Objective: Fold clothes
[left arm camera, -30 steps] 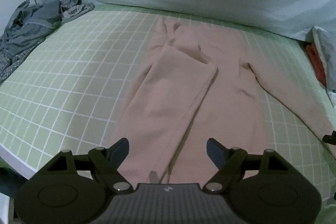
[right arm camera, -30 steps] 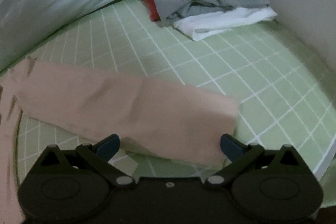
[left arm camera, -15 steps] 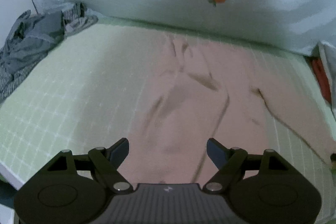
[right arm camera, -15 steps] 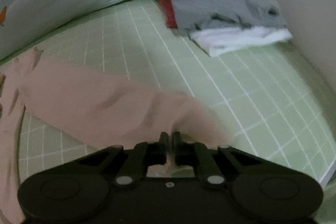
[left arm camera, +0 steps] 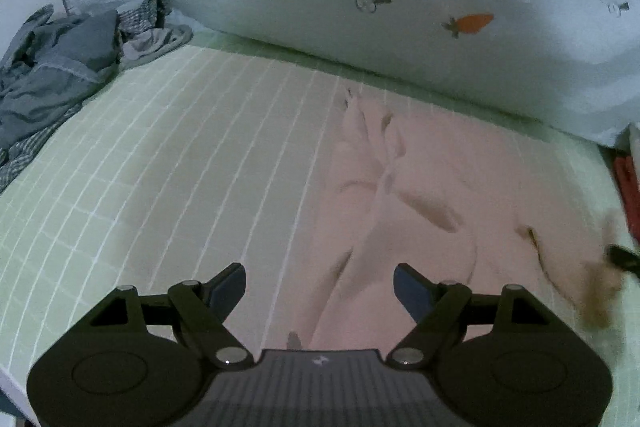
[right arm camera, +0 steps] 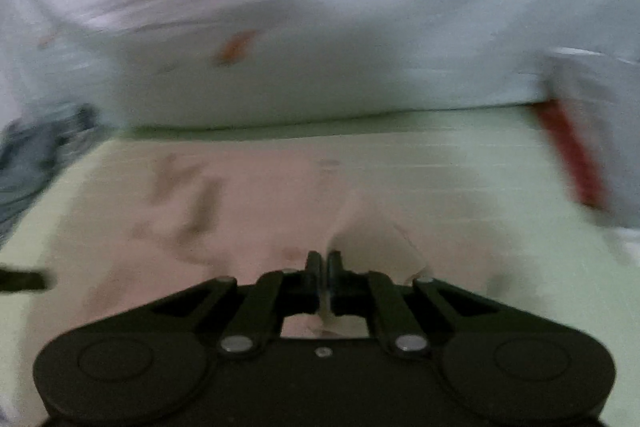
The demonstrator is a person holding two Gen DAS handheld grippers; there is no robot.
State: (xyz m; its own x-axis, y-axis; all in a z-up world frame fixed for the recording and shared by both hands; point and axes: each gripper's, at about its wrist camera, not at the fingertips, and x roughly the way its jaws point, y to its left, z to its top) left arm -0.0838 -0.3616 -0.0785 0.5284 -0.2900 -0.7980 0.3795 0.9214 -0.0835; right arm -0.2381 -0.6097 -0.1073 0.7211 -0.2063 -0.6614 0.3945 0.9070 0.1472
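A pink long-sleeved garment [left arm camera: 432, 195] lies spread on the green checked bed sheet [left arm camera: 180, 155], one sleeve folded across its body. My left gripper [left arm camera: 320, 285] hovers open over the garment's near part, nothing between its fingers. In the right wrist view, which is blurred by motion, my right gripper [right arm camera: 324, 263] is shut on the end of the pink sleeve [right arm camera: 372, 247], which rises in a fold over the garment [right arm camera: 240, 203]. The right gripper's tip [left arm camera: 622, 259] and the lifted sleeve [left arm camera: 600, 291] show at the right edge of the left wrist view.
A pale duvet with carrot prints [left arm camera: 400, 7] runs along the far side of the bed. A heap of grey clothes [left arm camera: 52, 67] lies at the far left. A red item [left arm camera: 628, 191] under other folded clothes sits at the far right. The bed's near edge is at lower left.
My right gripper shut on the sleeve end, then swung it left over the garment. My left gripper stayed open and moved forward over the garment.
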